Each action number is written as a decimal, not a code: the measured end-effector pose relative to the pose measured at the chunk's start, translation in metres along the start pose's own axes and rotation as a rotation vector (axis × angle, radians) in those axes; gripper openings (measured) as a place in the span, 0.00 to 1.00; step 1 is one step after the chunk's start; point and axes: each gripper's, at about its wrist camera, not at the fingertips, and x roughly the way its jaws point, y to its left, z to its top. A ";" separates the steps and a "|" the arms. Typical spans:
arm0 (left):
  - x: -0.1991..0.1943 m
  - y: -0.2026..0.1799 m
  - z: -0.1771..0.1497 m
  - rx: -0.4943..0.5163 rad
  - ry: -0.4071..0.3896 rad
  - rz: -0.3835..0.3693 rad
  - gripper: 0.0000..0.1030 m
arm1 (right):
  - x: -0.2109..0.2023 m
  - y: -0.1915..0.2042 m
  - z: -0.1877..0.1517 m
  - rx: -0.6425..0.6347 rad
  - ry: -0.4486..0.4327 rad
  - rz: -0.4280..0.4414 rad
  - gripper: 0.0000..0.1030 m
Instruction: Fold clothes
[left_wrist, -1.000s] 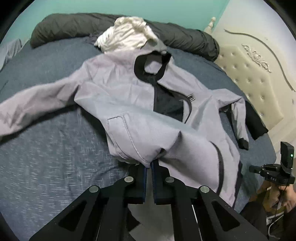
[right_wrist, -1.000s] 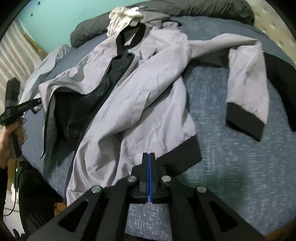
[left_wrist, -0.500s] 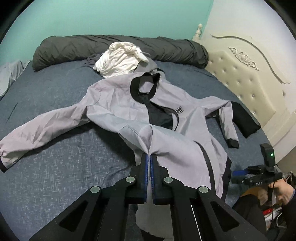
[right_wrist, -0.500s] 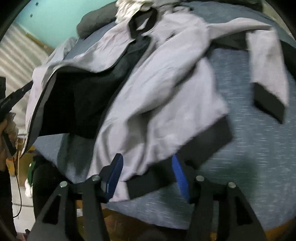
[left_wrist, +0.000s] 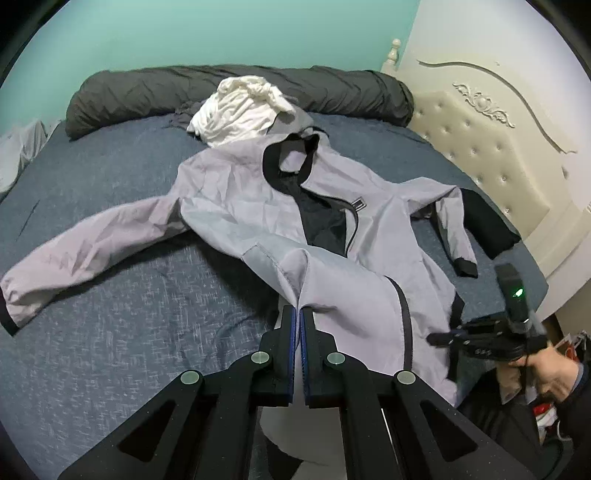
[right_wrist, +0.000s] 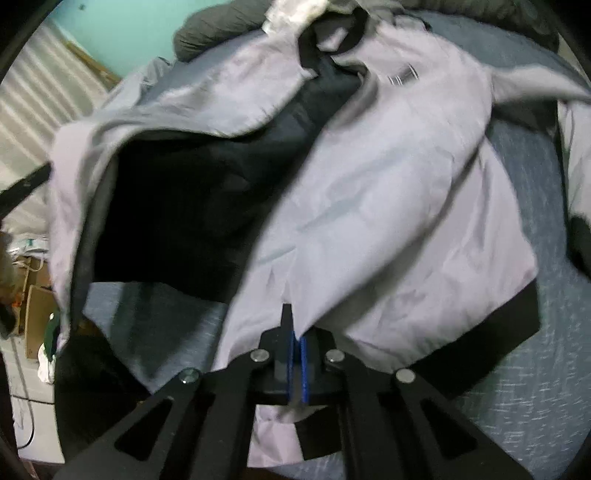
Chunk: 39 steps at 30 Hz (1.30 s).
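Note:
A light grey hooded jacket with black collar, cuffs and hem lies front-up on a blue bed, zip open and sleeves spread. My left gripper is shut on the lower edge of one front panel and holds it raised off the bed. My right gripper is shut on the other front panel's lower edge, just above the black hem band. In the left wrist view the right gripper appears at the bed's right edge, held by a hand. The jacket's dark lining gapes open.
A crumpled white garment lies past the hood, against a long dark grey bolster. A cream tufted headboard bounds the bed at the right. Boxes and clutter stand on the floor beside the bed.
The right gripper opened, slid over the jacket's lower edge and shut on it. The left gripper rose with its pinched panel, showing more of the bed and wall.

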 end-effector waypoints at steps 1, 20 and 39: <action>-0.006 -0.001 0.003 0.007 -0.006 -0.001 0.02 | -0.013 0.000 0.003 -0.006 -0.017 0.009 0.02; -0.025 -0.017 0.019 0.049 0.085 -0.027 0.02 | -0.123 0.042 0.069 -0.057 -0.104 0.008 0.02; 0.067 -0.006 -0.032 -0.055 0.197 -0.126 0.18 | -0.045 -0.021 0.017 0.018 -0.067 0.063 0.35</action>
